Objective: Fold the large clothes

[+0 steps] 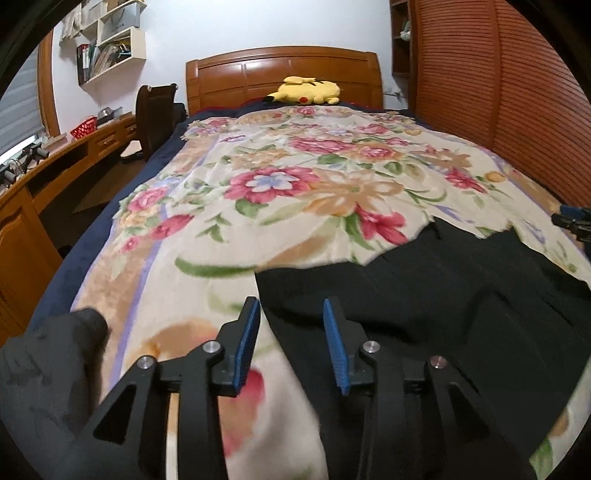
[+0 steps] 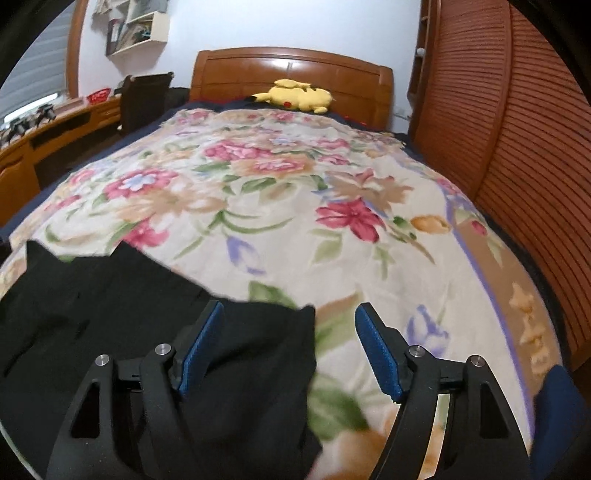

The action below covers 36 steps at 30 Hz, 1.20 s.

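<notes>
Both the left gripper (image 1: 291, 325) and right gripper (image 2: 290, 332) hover wide open, holding nothing; each straddles an edge of the black garment (image 1: 424, 295). The fingers could pinch the blanket (image 1: 295, 177) too; a shallow bite might slip.

Wooden headboard (image 1: 284, 79) against white wall (image 1: 266, 26), desk (image 1: 55, 166) left, perhaps louvred wardrobe (image 1: 491, 92) right.

A floral blanket (image 1: 280, 192) is spread over the bed, with a yellow plush toy (image 1: 306, 90) at 12 o'clock against the wooden headboard (image 1: 258, 70).
</notes>
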Each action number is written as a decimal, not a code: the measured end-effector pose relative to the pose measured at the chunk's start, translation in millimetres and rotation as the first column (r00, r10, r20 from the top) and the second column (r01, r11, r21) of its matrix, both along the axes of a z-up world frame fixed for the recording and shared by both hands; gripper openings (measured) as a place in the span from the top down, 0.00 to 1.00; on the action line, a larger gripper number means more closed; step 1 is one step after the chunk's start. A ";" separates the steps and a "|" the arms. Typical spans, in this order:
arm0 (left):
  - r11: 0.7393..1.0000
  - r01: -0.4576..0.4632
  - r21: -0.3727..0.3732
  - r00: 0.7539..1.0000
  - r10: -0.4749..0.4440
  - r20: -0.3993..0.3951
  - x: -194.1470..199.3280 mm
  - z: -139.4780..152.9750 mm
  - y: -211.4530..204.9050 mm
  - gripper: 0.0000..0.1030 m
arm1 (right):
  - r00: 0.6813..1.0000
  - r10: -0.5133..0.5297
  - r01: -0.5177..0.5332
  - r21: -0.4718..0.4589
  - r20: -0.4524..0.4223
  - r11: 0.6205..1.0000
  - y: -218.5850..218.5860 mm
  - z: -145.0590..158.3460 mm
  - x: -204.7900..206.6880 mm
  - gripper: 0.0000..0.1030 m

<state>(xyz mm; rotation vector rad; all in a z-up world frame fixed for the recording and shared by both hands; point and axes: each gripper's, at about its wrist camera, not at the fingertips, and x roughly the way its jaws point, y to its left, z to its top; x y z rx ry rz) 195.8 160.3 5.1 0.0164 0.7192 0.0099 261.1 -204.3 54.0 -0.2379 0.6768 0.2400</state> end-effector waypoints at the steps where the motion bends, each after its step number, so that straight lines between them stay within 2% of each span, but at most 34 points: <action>1: 1.000 0.010 0.002 1.000 -0.010 -0.004 -10.0 0.0 -2.7 0.63 | 1.000 0.018 -0.018 -0.004 -0.010 1.000 0.0 -0.1 -11.3 0.27; 6: 0.998 0.051 0.027 0.999 -0.051 -0.006 -56.1 -5.4 -20.0 0.51 | 0.996 0.079 -0.079 0.008 -0.028 0.997 -0.1 -8.9 -61.0 0.27; 12: 0.998 0.061 0.006 0.998 -0.061 -0.010 -103.7 -13.7 -38.3 0.50 | 0.992 0.117 -0.117 0.018 -0.048 0.993 -8.5 -27.1 -116.7 0.27; 16: 0.998 0.046 -0.037 0.999 -0.046 0.004 -123.8 -19.2 -42.4 0.50 | 0.991 0.129 -0.129 0.009 -0.044 0.992 -16.6 -36.1 -142.4 0.27; 23: 0.996 0.001 -0.091 1.000 0.000 0.011 -140.6 -35.4 -42.2 0.50 | 0.997 0.069 -0.067 0.046 -0.041 0.997 -32.0 -51.9 -156.2 0.27; 28: 0.997 -0.007 -0.074 1.000 0.006 -0.002 -145.9 -53.3 -40.8 0.50 | 0.999 0.035 -0.033 0.045 -0.040 0.998 -35.0 -61.1 -161.5 0.27; 30: 0.996 -0.009 -0.092 1.000 0.010 0.004 -147.3 -54.9 -37.7 0.50 | 0.999 0.025 -0.024 0.044 -0.027 0.999 -34.4 -64.4 -163.9 0.27; 36: 0.998 -0.003 -0.070 1.000 0.003 -0.003 -148.3 -60.7 -37.6 0.49 | 1.000 0.017 -0.018 0.054 0.016 0.998 -35.1 -75.5 -170.7 0.27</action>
